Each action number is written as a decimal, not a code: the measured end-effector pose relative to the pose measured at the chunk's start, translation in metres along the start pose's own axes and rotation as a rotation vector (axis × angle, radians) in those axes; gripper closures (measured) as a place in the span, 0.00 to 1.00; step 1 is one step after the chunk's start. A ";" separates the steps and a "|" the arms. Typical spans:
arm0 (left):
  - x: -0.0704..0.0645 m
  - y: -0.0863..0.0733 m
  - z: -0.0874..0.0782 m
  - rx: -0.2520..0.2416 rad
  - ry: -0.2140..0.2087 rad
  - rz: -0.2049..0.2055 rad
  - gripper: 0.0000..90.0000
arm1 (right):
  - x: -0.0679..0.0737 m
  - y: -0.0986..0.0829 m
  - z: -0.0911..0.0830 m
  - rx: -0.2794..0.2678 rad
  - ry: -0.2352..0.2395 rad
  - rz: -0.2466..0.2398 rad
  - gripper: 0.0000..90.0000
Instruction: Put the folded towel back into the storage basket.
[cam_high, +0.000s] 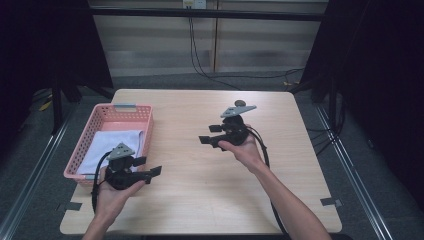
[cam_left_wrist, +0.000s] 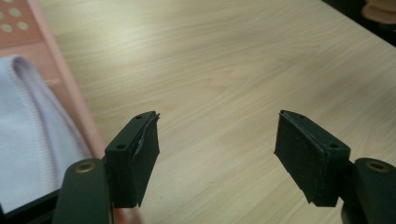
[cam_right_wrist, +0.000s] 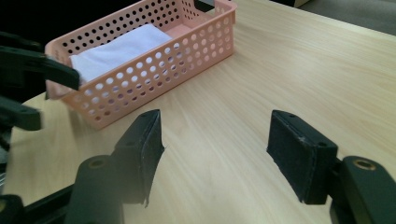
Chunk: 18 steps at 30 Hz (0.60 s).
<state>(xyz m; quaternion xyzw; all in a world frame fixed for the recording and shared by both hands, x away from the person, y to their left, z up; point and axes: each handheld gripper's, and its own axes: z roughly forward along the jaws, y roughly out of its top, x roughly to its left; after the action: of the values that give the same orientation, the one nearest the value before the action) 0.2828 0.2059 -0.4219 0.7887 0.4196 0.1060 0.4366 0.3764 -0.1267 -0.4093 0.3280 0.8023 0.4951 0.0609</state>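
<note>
The white cloth lies folded in the pink basket at the tabletop's left edge. Both tongs, left and right, gape wide and empty. Reach the left tongs over the rim and pinch one cloth edge squarely.

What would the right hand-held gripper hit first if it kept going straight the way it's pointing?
Probably the pink basket: the open right hand-held gripper aims leftward across bare table toward it, though it may meet the tabletop first.

There were two tools, left and right, one basket, one cloth and one surface.
</note>
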 end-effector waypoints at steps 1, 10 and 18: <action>-0.003 0.000 0.003 0.005 -0.001 0.010 0.32 | 0.000 -0.004 -0.008 -0.006 -0.001 -0.001 0.40; -0.030 -0.008 0.020 0.062 -0.056 0.014 0.30 | 0.001 -0.053 -0.075 -0.017 -0.071 0.027 0.40; -0.045 -0.039 0.020 0.104 -0.029 0.013 0.28 | 0.005 -0.116 -0.124 0.017 -0.156 0.103 0.39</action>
<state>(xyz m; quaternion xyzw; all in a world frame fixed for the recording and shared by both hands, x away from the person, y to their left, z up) 0.2430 0.1702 -0.4550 0.8144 0.4131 0.0753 0.4004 0.2662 -0.2518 -0.4428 0.4068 0.7813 0.4638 0.0948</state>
